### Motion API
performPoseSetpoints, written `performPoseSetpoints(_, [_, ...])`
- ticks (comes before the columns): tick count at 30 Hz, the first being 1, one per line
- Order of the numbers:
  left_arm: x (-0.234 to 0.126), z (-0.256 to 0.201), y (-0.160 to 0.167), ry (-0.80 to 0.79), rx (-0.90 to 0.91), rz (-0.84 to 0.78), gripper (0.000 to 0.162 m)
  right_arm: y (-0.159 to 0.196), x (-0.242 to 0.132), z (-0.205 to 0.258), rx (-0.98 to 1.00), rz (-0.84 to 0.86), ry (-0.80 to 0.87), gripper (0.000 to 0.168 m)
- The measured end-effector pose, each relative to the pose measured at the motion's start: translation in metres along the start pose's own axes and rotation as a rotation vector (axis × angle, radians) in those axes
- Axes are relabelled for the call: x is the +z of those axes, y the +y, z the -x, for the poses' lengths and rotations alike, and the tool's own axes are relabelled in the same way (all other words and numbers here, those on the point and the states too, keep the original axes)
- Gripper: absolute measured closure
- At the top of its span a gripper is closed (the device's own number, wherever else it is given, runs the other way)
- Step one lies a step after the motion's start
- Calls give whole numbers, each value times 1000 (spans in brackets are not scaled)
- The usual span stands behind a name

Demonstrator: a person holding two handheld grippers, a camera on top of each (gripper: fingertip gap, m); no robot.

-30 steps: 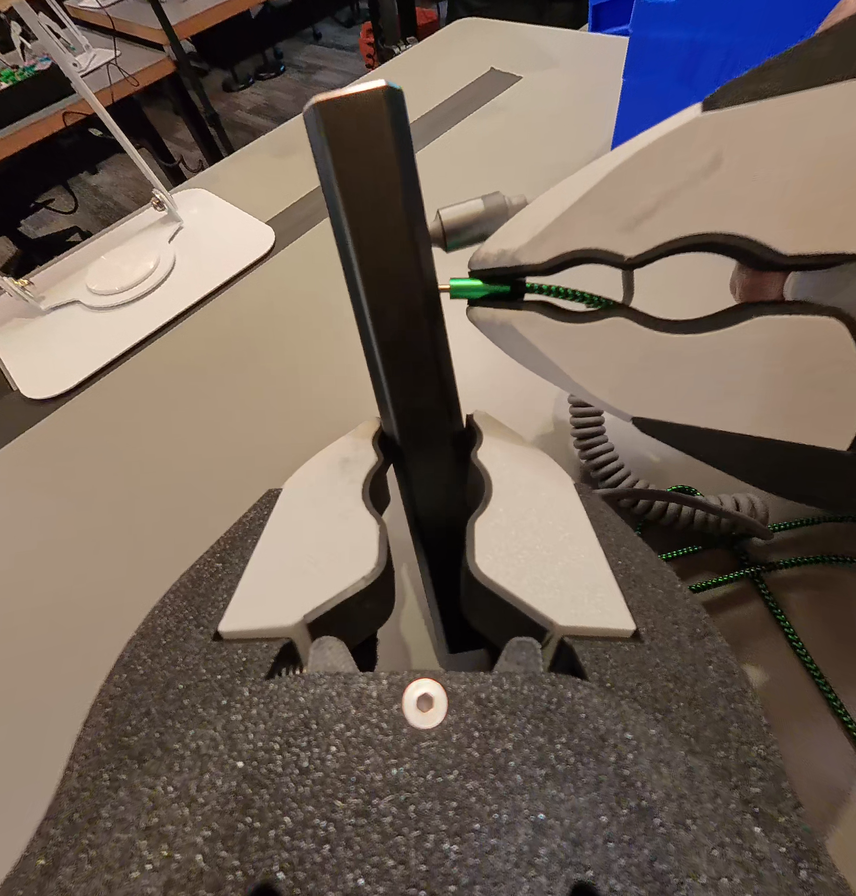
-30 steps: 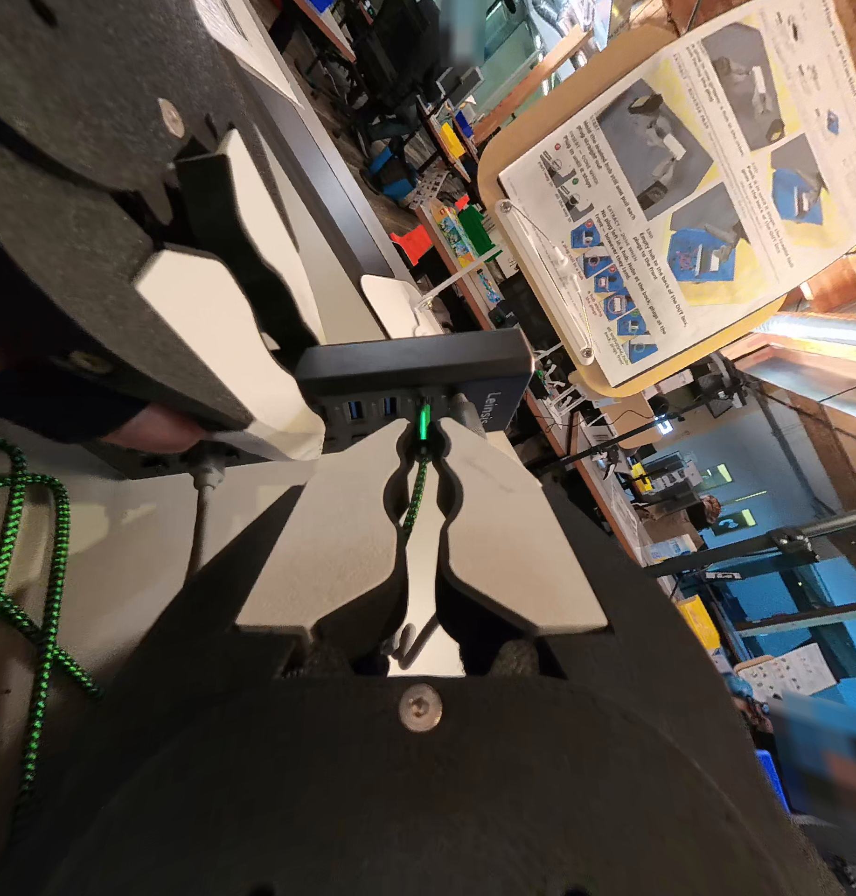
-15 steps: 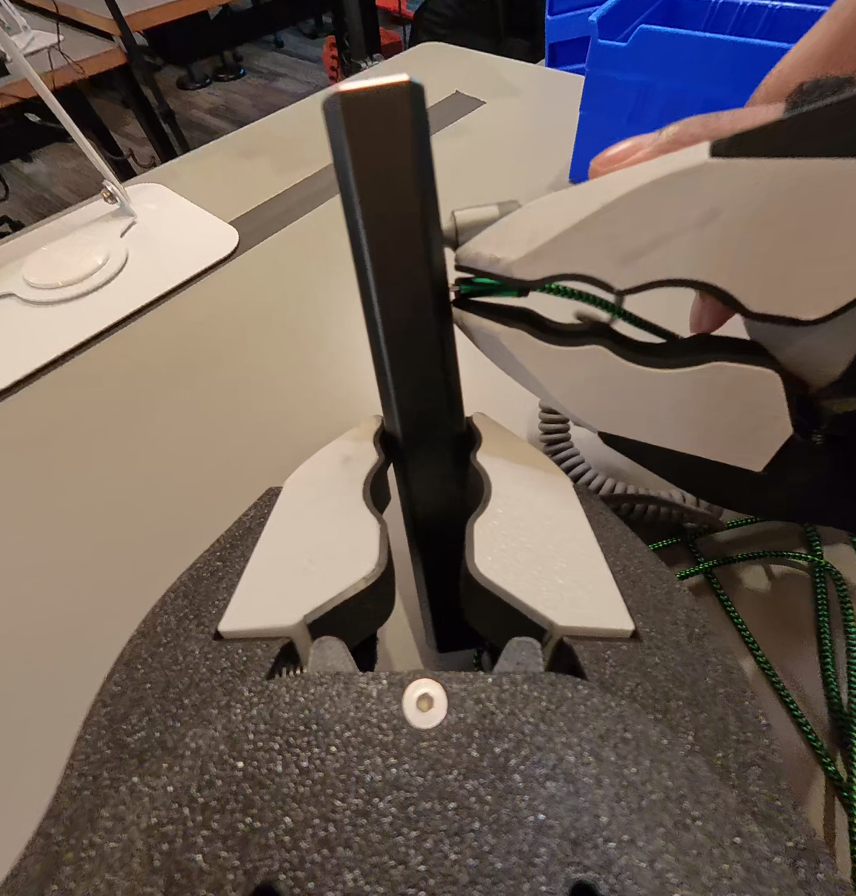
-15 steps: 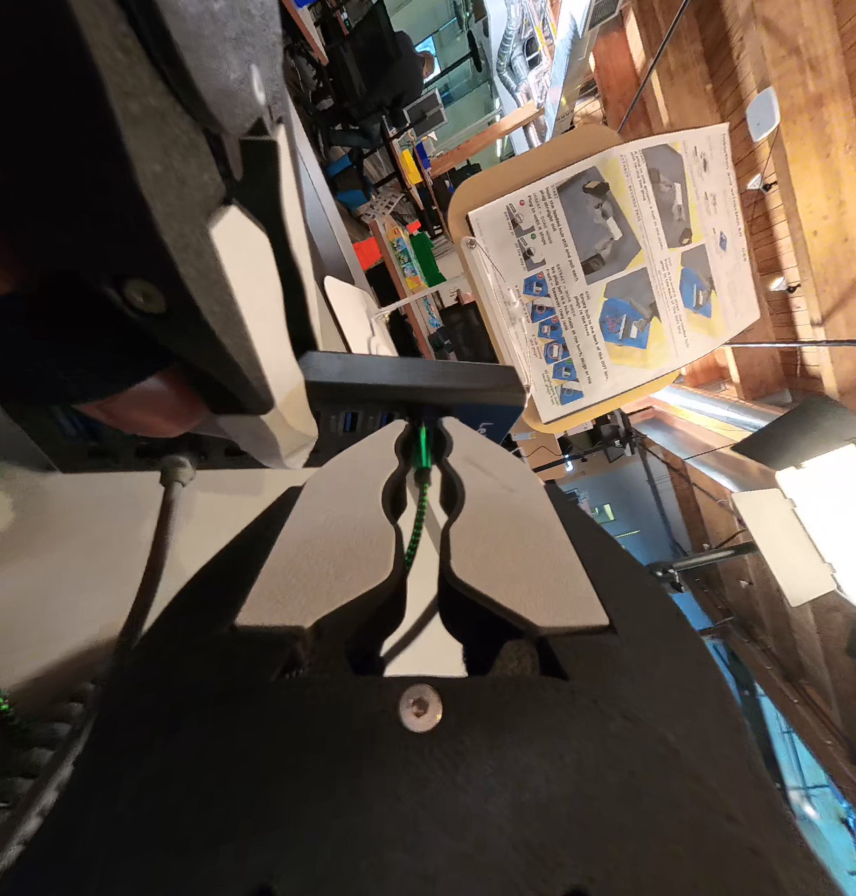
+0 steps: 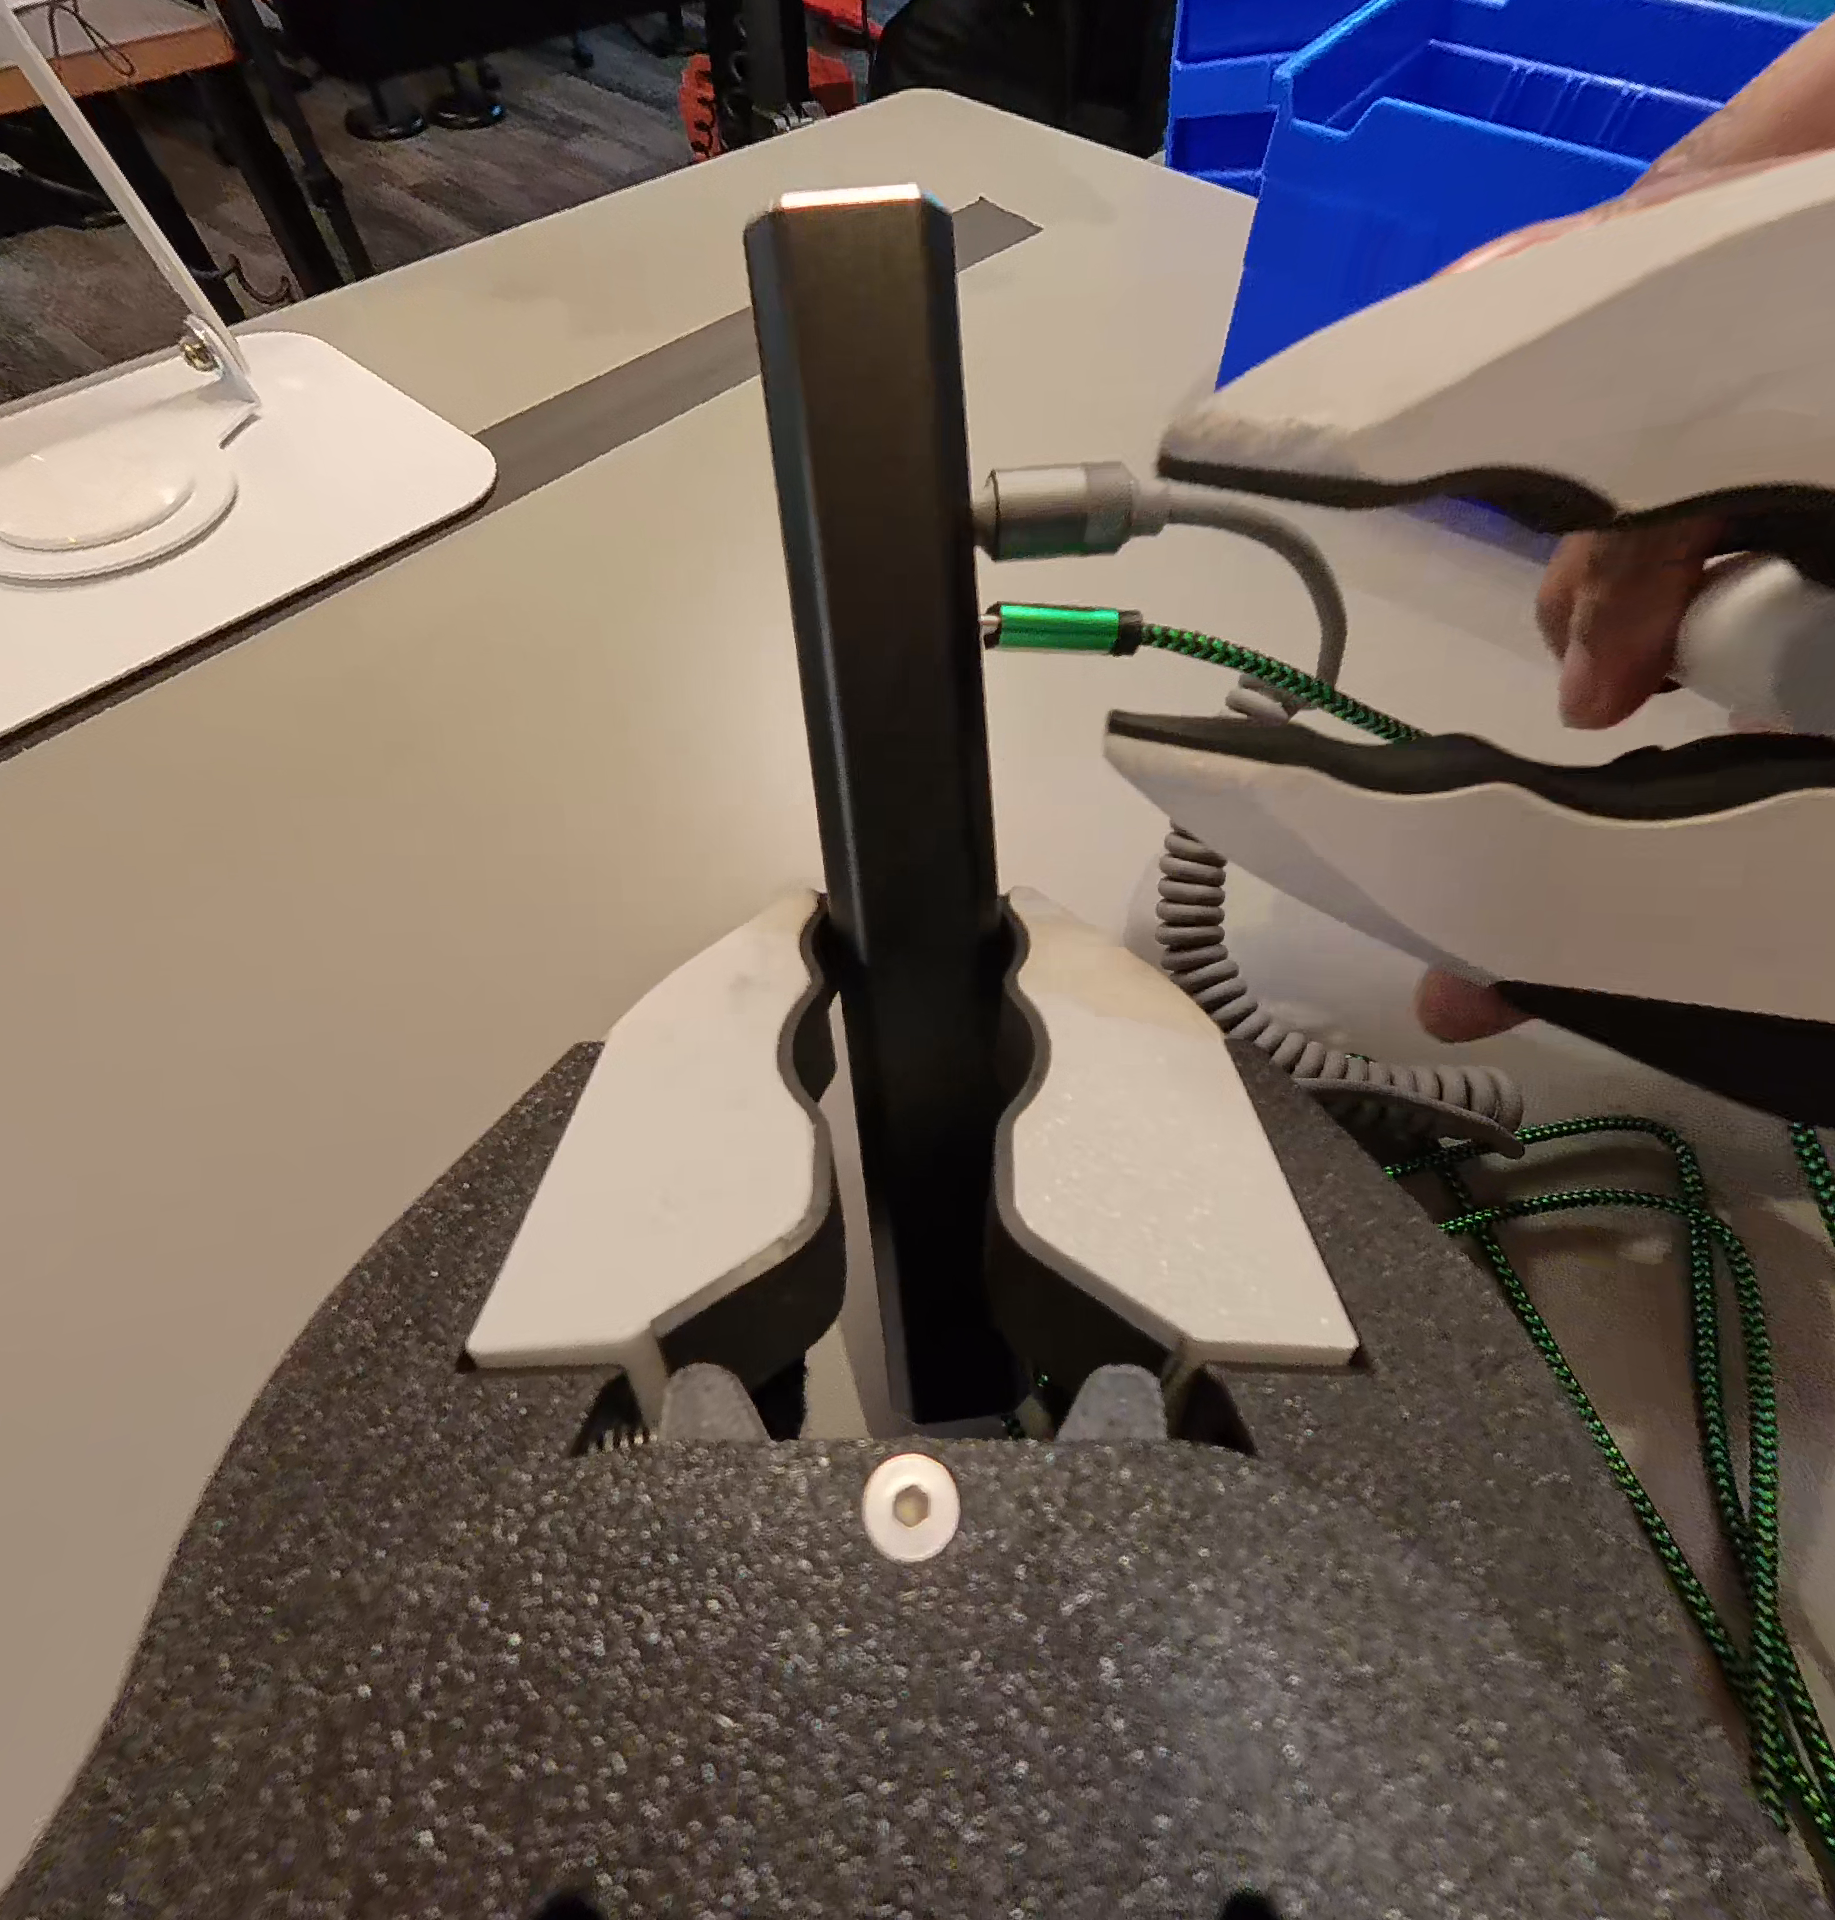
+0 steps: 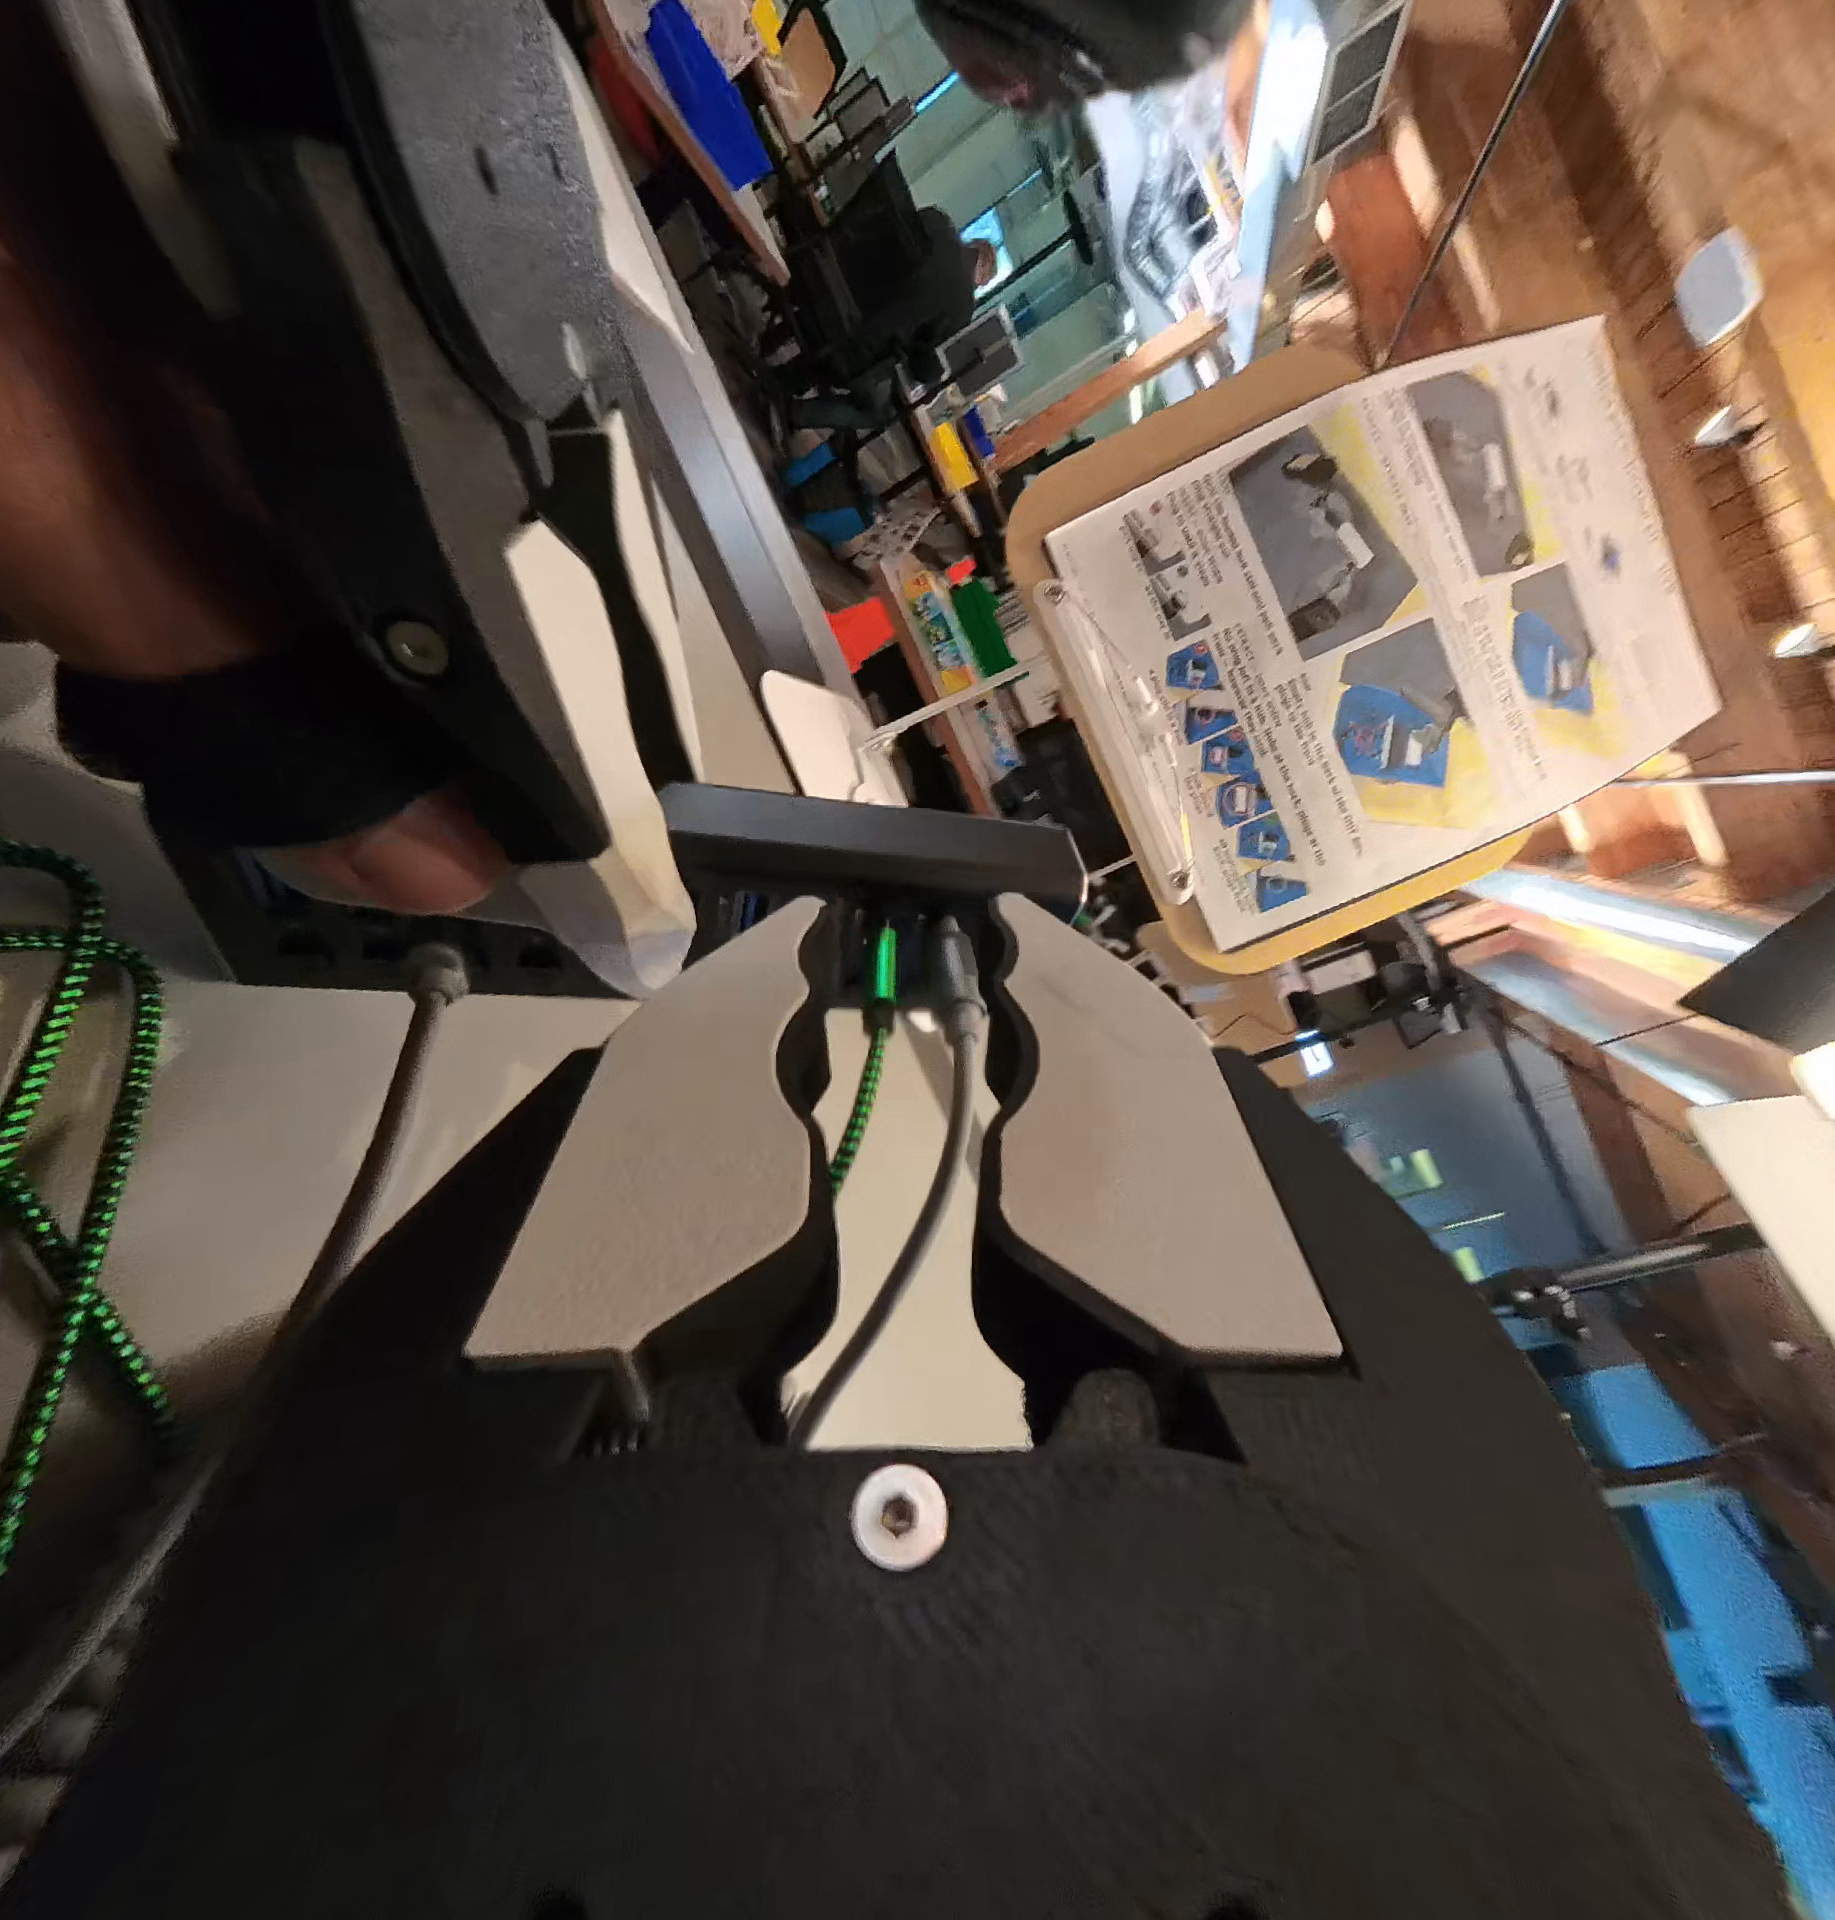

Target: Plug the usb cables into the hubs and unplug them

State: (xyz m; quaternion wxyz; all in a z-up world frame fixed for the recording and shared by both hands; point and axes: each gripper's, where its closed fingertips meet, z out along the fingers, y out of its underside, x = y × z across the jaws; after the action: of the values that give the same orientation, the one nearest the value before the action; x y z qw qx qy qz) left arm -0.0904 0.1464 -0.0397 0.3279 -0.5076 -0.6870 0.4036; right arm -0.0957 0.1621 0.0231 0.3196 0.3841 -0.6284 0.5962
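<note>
My left gripper is shut on a black USB hub and holds it upright above the table. A green plug and a grey plug sit in ports on the hub's right side. My right gripper is open, with its fingers apart just right of the plugs. In the right wrist view the right gripper faces the hub. The green plug and the grey plug stand between the fingers with gaps on both sides.
A coiled grey cable and loops of green braided cable lie on the table at right. Blue bins stand at the back right. A white stand base is at left. A board with an instruction sheet stands beyond the hub. Some 6 cm of space lies between my two pairs of fingers.
My right gripper, shut on the green plug, pushed it into the hub. It then opened and drew back a little, and the plug stays in the port. The left gripper kept hold of the hub.
</note>
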Motion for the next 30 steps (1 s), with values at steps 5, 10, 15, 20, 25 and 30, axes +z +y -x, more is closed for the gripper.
performPoseSetpoints(5, [-2, 7, -1, -27, 24, -19, 135, 14, -17, -7, 220, 56, -97, 139])
performPoseSetpoints(10, [-4, 10, -1, -39, 91, -34, 135, 37, -25, -9, 706, 136, -407, 128])
performPoseSetpoints(15, [-5, 7, -5, -33, 125, -62, 135, 28, -22, 2, 1028, 98, -702, 125])
performPoseSetpoints(20, [-5, 3, -7, -39, 172, -87, 135, 25, -11, 16, 991, 143, -752, 143])
performPoseSetpoints(25, [-6, 4, -8, -55, 212, -88, 135, 22, -12, 18, 1034, 128, -794, 161])
performPoseSetpoints(30, [-4, 3, -7, -69, 267, -84, 135, 23, -12, 18, 1080, 123, -820, 163])
